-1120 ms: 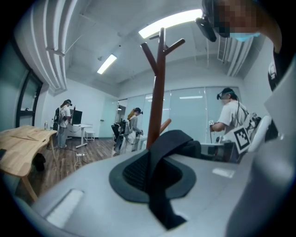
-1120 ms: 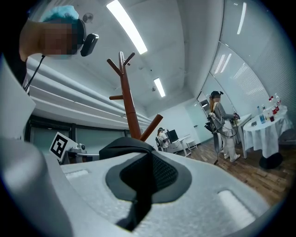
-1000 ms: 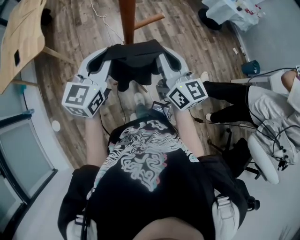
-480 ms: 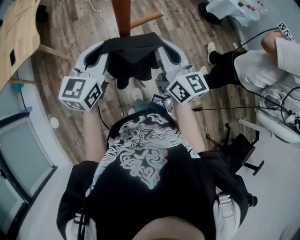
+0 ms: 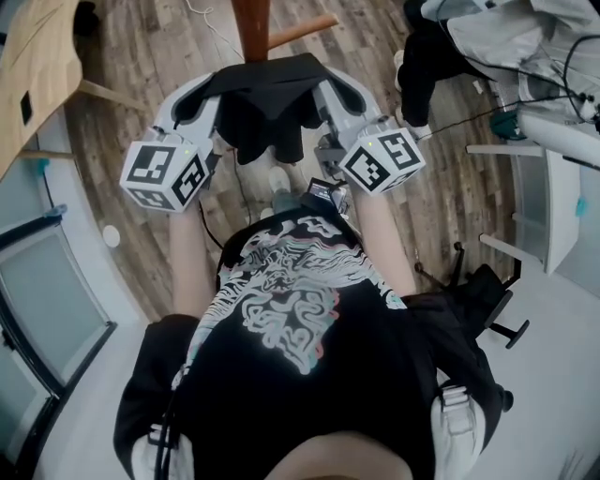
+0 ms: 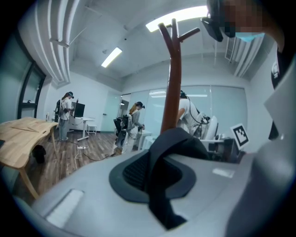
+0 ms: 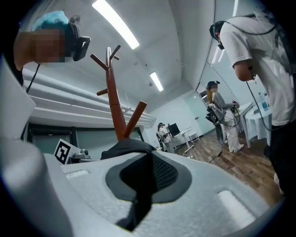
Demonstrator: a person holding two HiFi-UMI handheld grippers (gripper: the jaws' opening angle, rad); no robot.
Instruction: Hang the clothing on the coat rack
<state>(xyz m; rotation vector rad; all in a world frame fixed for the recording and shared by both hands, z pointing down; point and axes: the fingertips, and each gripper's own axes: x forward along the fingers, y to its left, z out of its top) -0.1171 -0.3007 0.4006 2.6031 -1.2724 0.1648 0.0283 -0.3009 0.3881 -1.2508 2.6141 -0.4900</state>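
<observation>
Nearest in the head view is the person's black patterned T-shirt [image 5: 281, 319], with both forearms reaching forward from it. The left gripper [image 5: 202, 101] and the right gripper [image 5: 336, 97] are held side by side above the wooden floor [image 5: 159, 66], each with its marker cube toward the body.

A black garment [image 5: 270, 108] is stretched between them in the air, resting on neither the floor nor a counter. Its middle sags in a fold toward the person. In the left gripper view the jaws are closed on a pinched fold of the black cloth [image 6: 162, 162], which runs out from between the pads. The right gripper view shows the same, its jaws clamped on another fold of the cloth [image 7: 141, 185].

Just beyond the garment's far edge stands the brown coat rack [image 5: 251, 28], one peg slanting to the right. Whether cloth and pole touch cannot be told. In both gripper views the pole rises behind the fabric to its forked top.

Farther right, a second person [image 5: 427, 56] stands on the floor.
</observation>
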